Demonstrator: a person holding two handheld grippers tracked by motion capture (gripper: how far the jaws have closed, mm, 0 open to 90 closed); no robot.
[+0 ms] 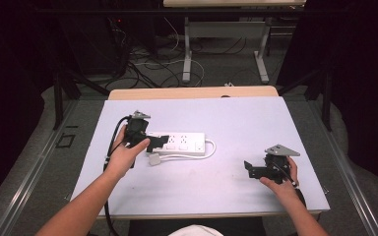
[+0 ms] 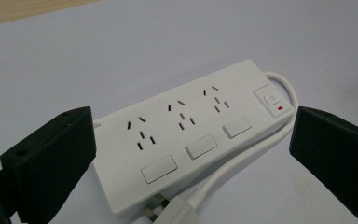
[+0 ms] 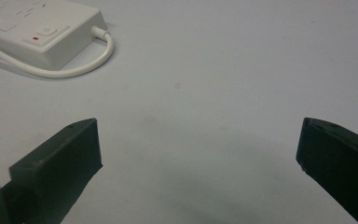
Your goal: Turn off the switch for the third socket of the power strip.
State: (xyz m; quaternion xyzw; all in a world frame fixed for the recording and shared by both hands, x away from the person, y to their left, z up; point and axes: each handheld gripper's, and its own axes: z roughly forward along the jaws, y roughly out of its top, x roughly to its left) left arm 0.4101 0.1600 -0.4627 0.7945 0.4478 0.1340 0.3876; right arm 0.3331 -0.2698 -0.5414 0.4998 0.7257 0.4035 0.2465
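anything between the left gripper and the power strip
Nothing visible. The left gripper, jaws open, sits at the near end of the power strip, with the strip's own plug and cable lying alongside.

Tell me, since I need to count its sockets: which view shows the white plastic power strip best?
The left gripper view: the white plastic power strip lies close between open jaws, showing three socket groups, three switches and a red-lit button. The high view shows it small beside the left gripper. The right gripper view catches one end and its looped cord.
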